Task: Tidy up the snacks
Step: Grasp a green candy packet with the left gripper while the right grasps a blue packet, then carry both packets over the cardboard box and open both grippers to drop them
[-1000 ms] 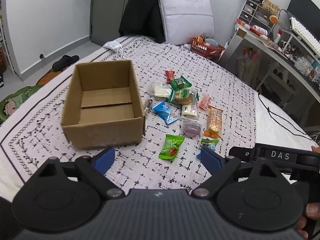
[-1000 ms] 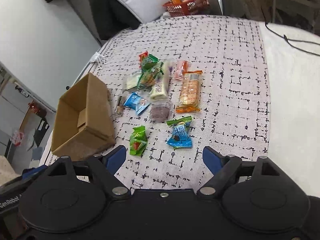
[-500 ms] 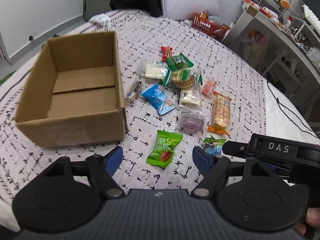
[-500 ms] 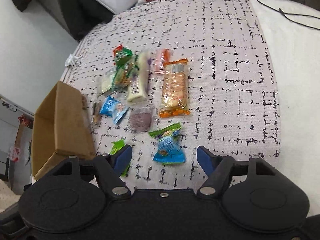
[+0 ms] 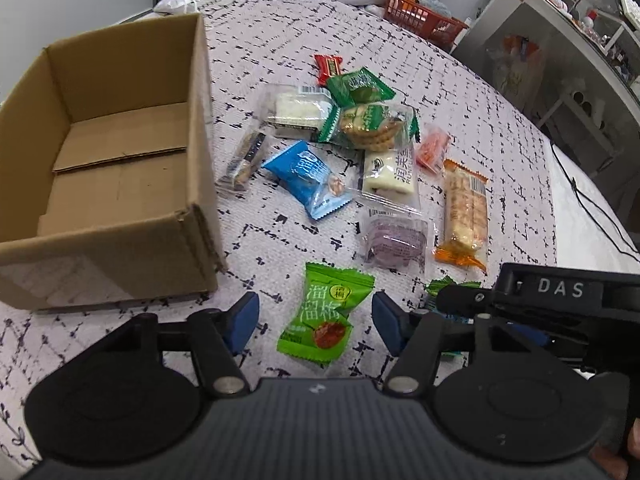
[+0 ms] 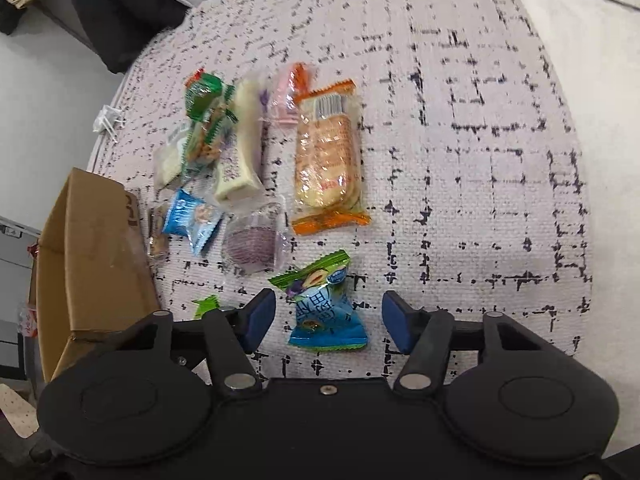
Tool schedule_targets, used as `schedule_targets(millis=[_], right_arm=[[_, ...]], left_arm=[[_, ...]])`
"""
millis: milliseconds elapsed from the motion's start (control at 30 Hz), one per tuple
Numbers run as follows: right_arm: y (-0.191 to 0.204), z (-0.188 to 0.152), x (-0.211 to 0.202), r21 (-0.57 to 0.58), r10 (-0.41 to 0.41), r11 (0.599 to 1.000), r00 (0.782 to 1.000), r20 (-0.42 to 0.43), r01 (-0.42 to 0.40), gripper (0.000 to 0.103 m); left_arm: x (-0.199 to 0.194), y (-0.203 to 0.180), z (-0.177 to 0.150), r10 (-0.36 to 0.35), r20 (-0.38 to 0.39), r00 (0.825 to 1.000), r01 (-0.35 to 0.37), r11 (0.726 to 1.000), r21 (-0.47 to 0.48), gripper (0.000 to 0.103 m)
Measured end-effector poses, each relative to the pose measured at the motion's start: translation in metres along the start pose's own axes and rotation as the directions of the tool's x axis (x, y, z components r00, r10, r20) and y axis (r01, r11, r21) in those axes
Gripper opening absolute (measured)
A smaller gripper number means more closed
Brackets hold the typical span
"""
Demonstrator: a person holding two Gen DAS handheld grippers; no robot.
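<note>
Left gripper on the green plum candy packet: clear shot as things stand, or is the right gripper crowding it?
Probably yes. The left gripper straddles the green packet, jaws just closing, pads not yet touching. The right gripper sits close beside it over its own blue packet, not across the green one.

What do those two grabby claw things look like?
Each hand-held gripper is black plastic: the left and right both have two round discs with silver screws, angled arms, and blue pads on the fingertips. White letters "DAS" mark the right one's side.
</note>
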State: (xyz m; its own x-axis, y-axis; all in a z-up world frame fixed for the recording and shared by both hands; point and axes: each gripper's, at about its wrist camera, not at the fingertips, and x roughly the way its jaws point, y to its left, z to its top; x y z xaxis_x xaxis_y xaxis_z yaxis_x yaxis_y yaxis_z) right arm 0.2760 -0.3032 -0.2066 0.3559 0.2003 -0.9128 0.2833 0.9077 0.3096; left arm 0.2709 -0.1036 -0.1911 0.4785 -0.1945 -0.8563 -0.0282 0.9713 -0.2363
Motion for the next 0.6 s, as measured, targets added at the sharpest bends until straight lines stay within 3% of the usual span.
schedule_targets(millis=[100,200,267,600], right_arm=[[0.0,0.0,0.007,0.003,-0.007,1.0,1.0,-0.014,0.007,0.052],[0.002,0.0,0.011,-0.003,-0.016,1.0,1.0,-0.01,0.016,0.048],[0.001,0.001,0.01,0.0,-0.013,1.0,1.0,-0.003,0.013,0.031],[0.003,-0.001,-0.007,-0.02,0.058,0.998,0.996,0.061,-0.057,0.026]], left_arm=[[0.01,-0.002,0.0,-0.009,-0.017,1.0,0.009,1.0,0.004,0.056],[0.019,-0.003,-0.002,-0.015,-0.037,0.999,0.015,1.0,-0.003,0.043],[0.022,-0.004,-0.003,-0.01,-0.036,0.999,0.01,1.0,-0.003,0.034],[-0.008,-0.009,-0.005,-0.036,0.038,0.999,0.036,0.999,0.012,0.031]])
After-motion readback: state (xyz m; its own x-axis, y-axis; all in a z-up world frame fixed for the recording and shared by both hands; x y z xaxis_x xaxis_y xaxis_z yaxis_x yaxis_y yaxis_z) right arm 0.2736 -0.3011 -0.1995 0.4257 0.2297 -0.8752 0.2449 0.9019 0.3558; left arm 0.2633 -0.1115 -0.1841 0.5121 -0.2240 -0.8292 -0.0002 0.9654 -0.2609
